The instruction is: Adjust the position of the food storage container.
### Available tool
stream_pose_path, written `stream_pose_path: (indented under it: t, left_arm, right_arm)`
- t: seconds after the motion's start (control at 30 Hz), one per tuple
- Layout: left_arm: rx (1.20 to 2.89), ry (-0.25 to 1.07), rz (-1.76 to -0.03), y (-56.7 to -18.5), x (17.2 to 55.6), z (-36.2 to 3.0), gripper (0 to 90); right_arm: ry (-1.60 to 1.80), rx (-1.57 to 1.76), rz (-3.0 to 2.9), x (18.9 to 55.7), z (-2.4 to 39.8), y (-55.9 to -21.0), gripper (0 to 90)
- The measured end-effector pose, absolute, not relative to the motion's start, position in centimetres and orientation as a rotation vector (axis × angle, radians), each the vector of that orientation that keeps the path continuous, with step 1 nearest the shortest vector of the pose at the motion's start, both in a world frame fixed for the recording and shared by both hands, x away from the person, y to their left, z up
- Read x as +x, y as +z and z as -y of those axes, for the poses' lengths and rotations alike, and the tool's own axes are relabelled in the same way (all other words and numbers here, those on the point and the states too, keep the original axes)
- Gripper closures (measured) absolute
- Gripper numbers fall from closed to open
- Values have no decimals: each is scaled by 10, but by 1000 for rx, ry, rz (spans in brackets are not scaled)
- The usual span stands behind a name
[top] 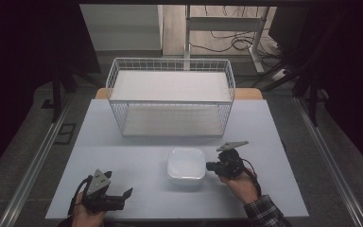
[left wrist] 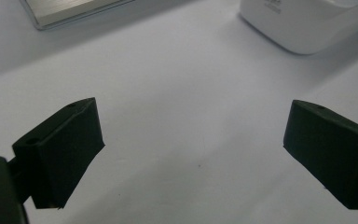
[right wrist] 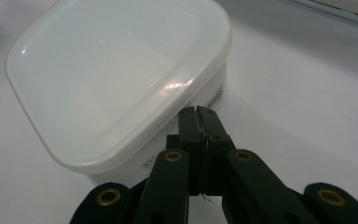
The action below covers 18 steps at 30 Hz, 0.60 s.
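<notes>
From the high view, a white lidded box (top: 186, 165) sits on the table (top: 123, 142) in front of a wire basket (top: 170, 97). The right tongs (top: 211, 166) touch its right side; the left tongs (top: 128, 192) rest well apart.

In the left gripper view, the jaws gape wide, holding nothing.

In the right gripper view, the jaws are pressed together, empty, against the box's edge. It looks like a nudge or an approach; gripping would need them opened first.

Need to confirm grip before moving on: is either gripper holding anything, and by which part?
Nothing is held. The left gripper is open over the table; the right gripper is shut, empty, beside the white container.
</notes>
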<state>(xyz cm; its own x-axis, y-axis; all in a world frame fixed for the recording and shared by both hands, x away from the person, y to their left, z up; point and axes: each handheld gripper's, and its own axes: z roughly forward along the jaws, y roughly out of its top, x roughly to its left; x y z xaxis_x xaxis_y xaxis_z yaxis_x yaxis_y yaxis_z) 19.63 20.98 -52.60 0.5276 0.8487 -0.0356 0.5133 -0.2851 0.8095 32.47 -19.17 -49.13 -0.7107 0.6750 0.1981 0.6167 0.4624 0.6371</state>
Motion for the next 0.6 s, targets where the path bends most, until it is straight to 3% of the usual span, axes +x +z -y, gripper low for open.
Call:
stream_pose_path:
  t: [0.3,0.47,0.6]
  left_arm:
    - [1947,510,-1089,-526,196,-209,43]
    - [1940,503,-1076,-525,196,-210,41]
    - [1962,482,-1059,-526,196,-207,56]
  right_arm:
    - [1102,1099,-2624,329,163,-493,888]
    - [1088,1081,-2598,326,166,-492,887]
    - [1110,1034,-2541,312,180,-486,830]
